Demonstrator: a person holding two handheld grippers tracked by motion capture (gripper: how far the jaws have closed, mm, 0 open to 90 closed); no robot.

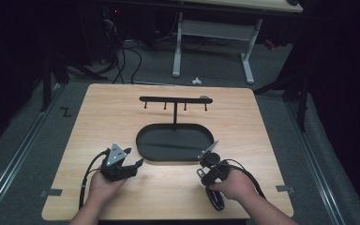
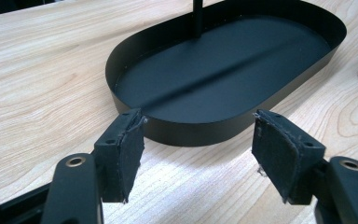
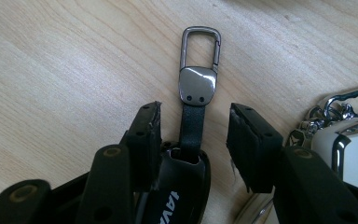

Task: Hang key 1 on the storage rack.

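1. A person sits at a light wooden table (image 1: pixel 168 187), forearms entering from the bottom of the high view, a two-jaw gripper in each hand.
2. The left gripper (image 1: pixel 132 158) rests near the table's front left, held low over the wood, jaws pointing towards a black oval tray (image 1: pixel 143 140).
3. In the left gripper view its jaws stand wide apart with nothing between them. The padded fingers (image 2: pixel 275 154) hang just short of the tray's near wall (image 2: pixel 191 133).
4. The tray lies at the table's centre. A thin black post rises from it and carries a crossbar with small hooks (image 1: pixel 175 100).
5. The right gripper (image 1: pixel 205 164) sits at the front right, just beside the tray's right end.
6. In the right gripper view a black key fob (image 3: pixel 179 196) lies on the wood between the jaws. Its short black strap leads to a dark metal clasp and carabiner loop (image 3: pixel 199 56) pointing away from the gripper.
7. One jaw is against the fob's side; the other stands clear of it, with bare table in the gap. The grip is therefore loose, not clamped.
8. Another bunch of keys with a white fob (image 3: pixel 345 135) lies just beside the right jaw.
9. In the high view the black fob (image 1: pixel 215 199) pokes out beside the right hand.
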